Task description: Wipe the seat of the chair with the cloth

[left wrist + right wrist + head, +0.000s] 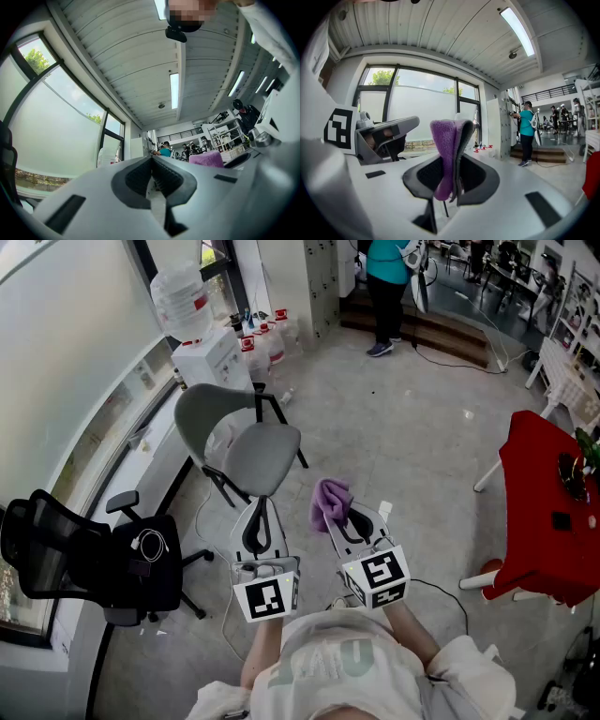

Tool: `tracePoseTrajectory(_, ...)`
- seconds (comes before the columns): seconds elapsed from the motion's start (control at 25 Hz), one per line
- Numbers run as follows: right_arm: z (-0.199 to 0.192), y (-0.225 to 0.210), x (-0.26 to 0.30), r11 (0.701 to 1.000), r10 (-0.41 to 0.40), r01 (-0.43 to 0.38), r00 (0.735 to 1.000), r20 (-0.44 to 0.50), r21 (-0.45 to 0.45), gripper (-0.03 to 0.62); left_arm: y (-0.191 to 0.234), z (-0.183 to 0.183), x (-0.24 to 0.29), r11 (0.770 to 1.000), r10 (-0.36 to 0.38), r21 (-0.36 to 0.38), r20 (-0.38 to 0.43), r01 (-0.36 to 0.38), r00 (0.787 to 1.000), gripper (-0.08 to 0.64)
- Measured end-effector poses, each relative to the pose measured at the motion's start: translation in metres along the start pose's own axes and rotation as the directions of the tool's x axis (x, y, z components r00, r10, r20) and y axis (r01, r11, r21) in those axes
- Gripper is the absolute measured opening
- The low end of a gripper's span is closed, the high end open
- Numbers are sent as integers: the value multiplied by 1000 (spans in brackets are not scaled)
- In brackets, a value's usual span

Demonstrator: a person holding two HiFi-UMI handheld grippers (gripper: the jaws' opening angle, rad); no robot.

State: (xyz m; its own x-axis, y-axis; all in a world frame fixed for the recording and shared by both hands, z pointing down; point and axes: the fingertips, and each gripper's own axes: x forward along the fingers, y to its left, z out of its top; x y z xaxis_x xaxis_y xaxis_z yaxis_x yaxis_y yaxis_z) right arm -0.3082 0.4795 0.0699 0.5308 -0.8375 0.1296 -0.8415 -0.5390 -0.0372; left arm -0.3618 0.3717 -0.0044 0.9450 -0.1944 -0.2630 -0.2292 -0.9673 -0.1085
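A grey shell chair (246, 448) with black legs stands on the floor ahead of me, its seat bare. My right gripper (343, 517) is shut on a purple cloth (329, 502), which sticks up between its jaws (446, 154) just right of the chair seat's near edge. My left gripper (259, 515) is shut with nothing in it, held over the near edge of the seat. In the left gripper view the jaws meet (152, 161) and the purple cloth (206, 159) shows to their right. Both gripper cameras look up at the ceiling.
A black office chair (103, 563) with a white cable on its seat stands to the left by the window. A water dispenser (211, 354) and bottles stand behind the grey chair. A red-covered table (544, 512) is at the right. A person (384, 287) stands far off.
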Motion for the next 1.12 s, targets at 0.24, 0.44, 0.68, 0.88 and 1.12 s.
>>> tracePoseTrajectory(0.24, -5, -8, 8, 1000, 19, -19, 1000, -8, 7, 87, -1, -11, 7, 1000, 9, -9, -17, -9, 1000, 12)
tracePoseTrajectory(0.44, -5, -15, 12, 1000, 23, -23, 1000, -3, -10, 87, -6, -16, 14, 1000, -2, -14, -21, 2, 1000, 12)
tracePoseTrajectory(0.68, -10, -35, 10, 999, 0, -1, 1000, 3, 47, 87, -24, -26, 21, 999, -34, -13, -44, 34, 998, 12)
tracePoseTrajectory(0.88, -24, -38, 12, 999, 13, -12, 1000, -28, 48, 87, -15, -36, 21, 1000, -11, -17, -68, 10, 998, 12)
tracePoseTrajectory(1.12, -34, -44, 29, 998, 38, -34, 997, -64, 58, 87, -2, -56, 36, 999, 24, -29, -100, -27, 995, 12)
